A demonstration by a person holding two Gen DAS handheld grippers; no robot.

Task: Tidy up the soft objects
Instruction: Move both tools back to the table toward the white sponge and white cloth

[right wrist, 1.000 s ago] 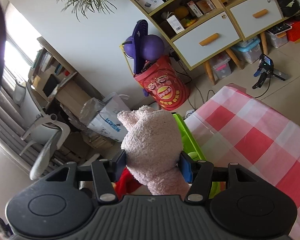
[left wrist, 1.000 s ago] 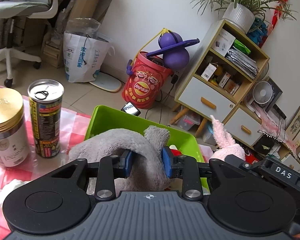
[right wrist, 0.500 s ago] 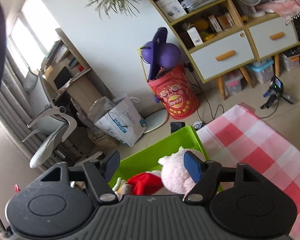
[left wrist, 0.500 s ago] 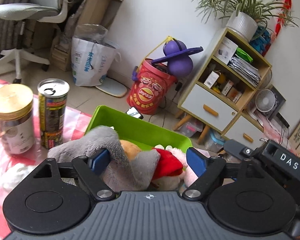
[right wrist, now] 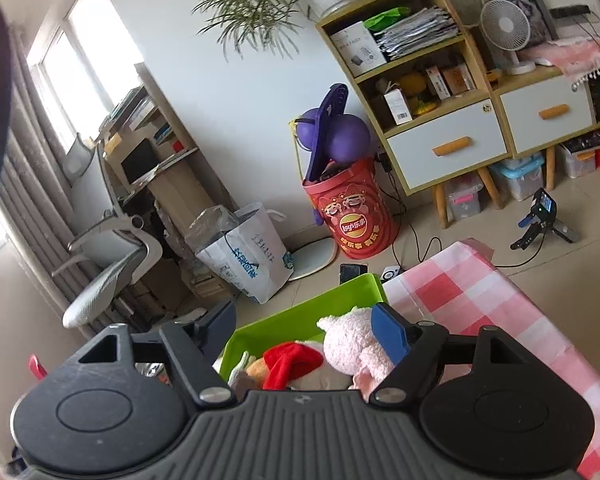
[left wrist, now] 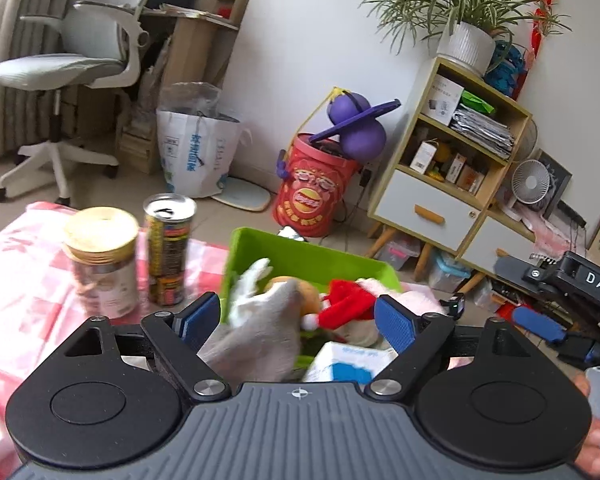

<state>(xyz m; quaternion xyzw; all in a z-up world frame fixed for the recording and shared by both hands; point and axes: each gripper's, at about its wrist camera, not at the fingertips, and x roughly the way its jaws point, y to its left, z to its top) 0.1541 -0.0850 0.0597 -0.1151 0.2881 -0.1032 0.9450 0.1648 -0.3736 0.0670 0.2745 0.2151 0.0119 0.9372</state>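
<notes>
A green bin (left wrist: 300,254) on the pink checked table holds soft toys. The grey plush (left wrist: 260,332) lies in it, with a red-hatted doll (left wrist: 346,304) and the pink plush (left wrist: 416,300) beside it. My left gripper (left wrist: 298,316) is open and empty, just above the grey plush. In the right wrist view the green bin (right wrist: 300,320) holds the pink plush (right wrist: 354,344) and the red-hatted doll (right wrist: 288,364). My right gripper (right wrist: 308,328) is open and empty above them. The right gripper also shows in the left wrist view (left wrist: 540,326).
A gold-lidded jar (left wrist: 100,260) and a tall can (left wrist: 168,248) stand on the table left of the bin. A white and blue box (left wrist: 348,364) lies near the bin's front. The pink checked tablecloth (right wrist: 480,296) extends right. Beyond are a red bucket (left wrist: 312,196), shelf and chair.
Both grippers opened and let go: the grey plush and the pink plush dropped into the green bin. Both grippers have since pulled back and up a little.
</notes>
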